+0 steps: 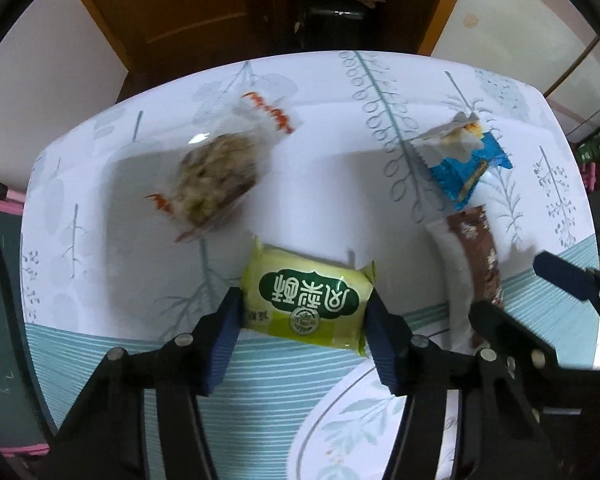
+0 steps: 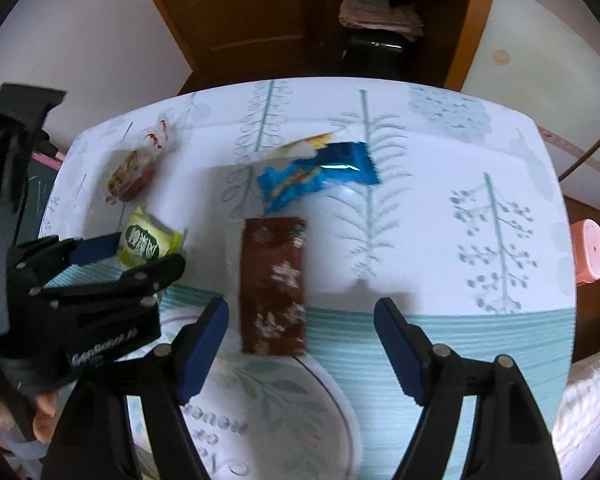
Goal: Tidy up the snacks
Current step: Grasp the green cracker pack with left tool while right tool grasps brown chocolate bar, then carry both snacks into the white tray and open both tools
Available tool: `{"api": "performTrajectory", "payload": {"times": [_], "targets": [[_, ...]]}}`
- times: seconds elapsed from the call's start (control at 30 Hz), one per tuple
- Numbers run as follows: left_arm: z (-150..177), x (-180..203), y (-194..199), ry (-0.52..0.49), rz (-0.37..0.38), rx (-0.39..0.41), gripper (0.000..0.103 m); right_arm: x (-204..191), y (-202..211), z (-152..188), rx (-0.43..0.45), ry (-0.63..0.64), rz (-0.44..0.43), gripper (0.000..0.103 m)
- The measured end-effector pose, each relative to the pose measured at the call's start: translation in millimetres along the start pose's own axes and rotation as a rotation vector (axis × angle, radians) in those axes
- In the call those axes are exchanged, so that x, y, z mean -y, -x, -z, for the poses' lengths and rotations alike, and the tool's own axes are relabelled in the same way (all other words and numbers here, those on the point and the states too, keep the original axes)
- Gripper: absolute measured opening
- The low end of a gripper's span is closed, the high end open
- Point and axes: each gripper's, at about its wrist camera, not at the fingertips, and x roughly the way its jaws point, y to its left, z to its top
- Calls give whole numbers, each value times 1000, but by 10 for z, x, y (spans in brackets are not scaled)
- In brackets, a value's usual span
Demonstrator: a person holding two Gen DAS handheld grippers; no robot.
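A yellow-green snack packet (image 1: pixel 306 280) lies on the table near its front edge, and my left gripper (image 1: pixel 304 312) is shut on it, a blue pad against each side. My right gripper (image 2: pixel 302 312) stands open over a brown snack bar (image 2: pixel 272 280), with wide gaps on both sides of the bar. From the right wrist view the left gripper (image 2: pixel 140 258) shows at the left around the same packet (image 2: pixel 148 236). Further back lie a clear-wrapped nut cake (image 1: pixel 216 176) and a blue packet (image 1: pixel 468 164), both apart from the grippers.
A white plate (image 2: pixel 340 400) with a leaf print sits at the table's near edge, just under both grippers. The tablecloth (image 2: pixel 460 160) has a tree pattern. A pink stool (image 2: pixel 590 252) stands off the right edge. A hand (image 2: pixel 44 416) holds the left gripper.
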Motion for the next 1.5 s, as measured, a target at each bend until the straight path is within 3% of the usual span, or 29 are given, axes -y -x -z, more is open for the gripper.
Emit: {"api": "performTrajectory", "payload": {"times": [0.17, 0.27, 0.33, 0.4, 0.5, 0.77, 1.03, 1.2, 1.5], "targets": [[66, -108, 23, -5, -4, 11, 55, -138, -187, -79, -34, 15, 21, 77], [106, -103, 21, -17, -20, 12, 53, -262, -246, -103, -29, 76, 83, 75], [134, -142, 30, -20, -17, 5, 52, -340, -260, -88, -28, 120, 114, 67], [189, -153, 56, -24, -27, 2, 52, -403, -229, -71, -27, 155, 101, 41], [270, -147, 104, -40, -61, 4, 52, -418, -196, -22, -47, 165, 107, 33], [570, -73, 724, -88, -107, 97, 52, -344, 137, 309, -8, 174, 129, 30], [1022, -2, 1622, -158, -103, 223, 52, -95, 923, 694, 124, 80, 91, 30], [1550, 34, 2038, -185, -70, 264, 52, 16, 1402, 1094, 198, 5, 28, 30], [2560, 47, 2495, -174, 0, 343, 52, -87, 2049, 2121, 329, -89, -120, 30]]}}
